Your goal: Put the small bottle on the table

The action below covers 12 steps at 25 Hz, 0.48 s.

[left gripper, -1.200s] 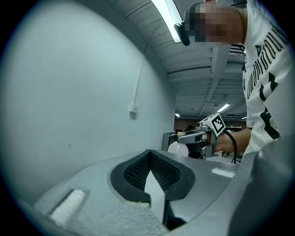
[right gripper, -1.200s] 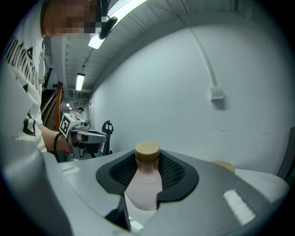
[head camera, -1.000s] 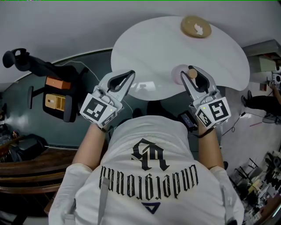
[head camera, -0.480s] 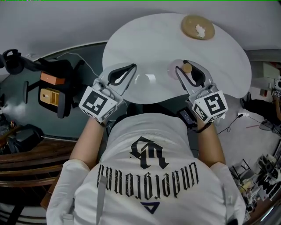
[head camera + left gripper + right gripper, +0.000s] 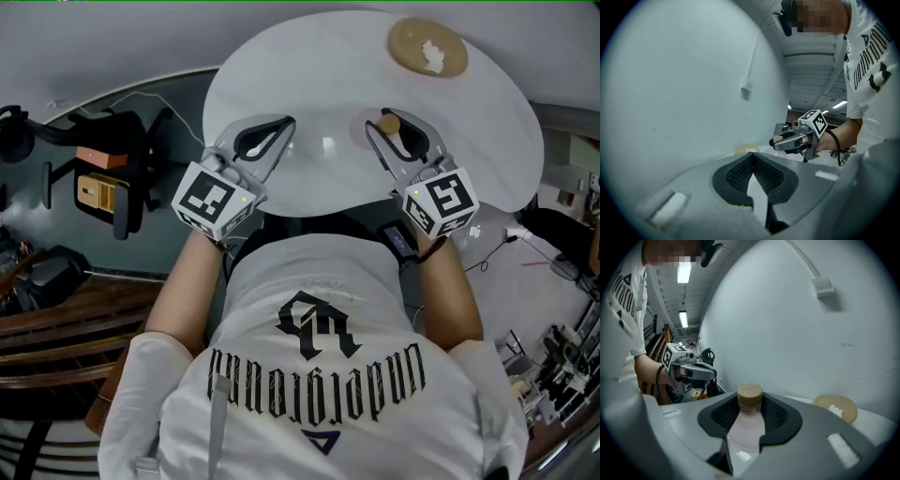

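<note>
Bottle [image 5: 749, 423] is hanging upright in my right gripper [image 5: 750, 401], jaws clenching it just below the cap, over the counter [image 5: 328, 75]. I'm aiming to lower it straight down, releasing only once the base is seating. Left gripper [image 5: 752, 155] is idling, jaws pinched together, empty.

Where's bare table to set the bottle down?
The table is bare in the middle, between the left gripper and the right gripper holding the bottle, and across its far left. Only the far right is taken, by a tan disc.
</note>
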### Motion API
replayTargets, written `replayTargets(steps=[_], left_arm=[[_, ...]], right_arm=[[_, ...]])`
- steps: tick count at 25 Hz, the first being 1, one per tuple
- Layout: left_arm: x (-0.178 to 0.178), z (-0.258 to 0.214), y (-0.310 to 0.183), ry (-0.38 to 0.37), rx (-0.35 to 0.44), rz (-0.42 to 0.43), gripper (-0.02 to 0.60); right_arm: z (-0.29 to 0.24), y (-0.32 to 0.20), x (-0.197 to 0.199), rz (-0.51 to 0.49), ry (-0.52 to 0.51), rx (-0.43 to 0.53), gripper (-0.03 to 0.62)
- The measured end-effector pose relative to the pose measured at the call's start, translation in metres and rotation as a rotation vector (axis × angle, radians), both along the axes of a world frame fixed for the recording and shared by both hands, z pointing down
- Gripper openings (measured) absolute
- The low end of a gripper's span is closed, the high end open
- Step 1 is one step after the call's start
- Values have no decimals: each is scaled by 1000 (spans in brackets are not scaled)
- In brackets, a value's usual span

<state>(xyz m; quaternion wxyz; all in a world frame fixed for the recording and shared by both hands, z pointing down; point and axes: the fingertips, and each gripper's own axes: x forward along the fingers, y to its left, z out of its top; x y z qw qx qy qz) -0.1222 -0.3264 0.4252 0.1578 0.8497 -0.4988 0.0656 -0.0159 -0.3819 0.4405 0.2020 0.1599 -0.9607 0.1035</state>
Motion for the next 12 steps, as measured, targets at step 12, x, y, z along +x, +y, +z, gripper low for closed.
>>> replayTargets(steps=[12], left_arm=[[-2,44,-39,-4,-52,-27,6]], right_arm=[[66,-33,-13,-55,82,-54,135]])
